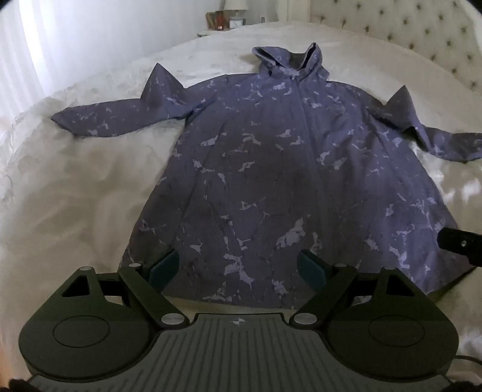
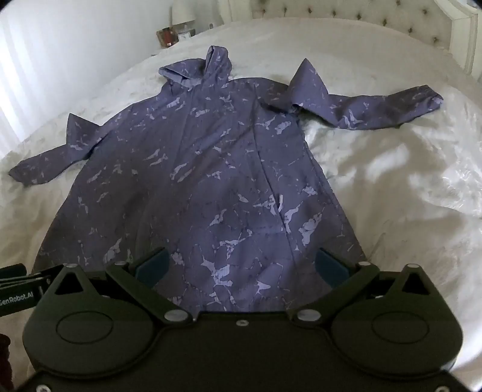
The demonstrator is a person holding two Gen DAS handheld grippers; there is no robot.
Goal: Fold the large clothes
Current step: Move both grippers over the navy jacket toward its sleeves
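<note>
A large purple hooded jacket (image 1: 271, 169) with pale marbled patches lies flat, front up, on a white bed (image 1: 75, 196), hood at the far end and both sleeves spread out sideways. It also shows in the right wrist view (image 2: 211, 181). My left gripper (image 1: 238, 268) is open and empty, above the jacket's near hem on its left half. My right gripper (image 2: 241, 265) is open and empty, above the near hem on its right half. Part of the right gripper's body shows at the right edge of the left wrist view (image 1: 458, 244).
A tufted cream headboard (image 1: 406, 30) stands at the far right of the bed. A nightstand (image 1: 223, 21) with a lamp and small items sits beyond the far left corner, next to a bright curtained window (image 1: 45, 45). White bedding surrounds the jacket on all sides.
</note>
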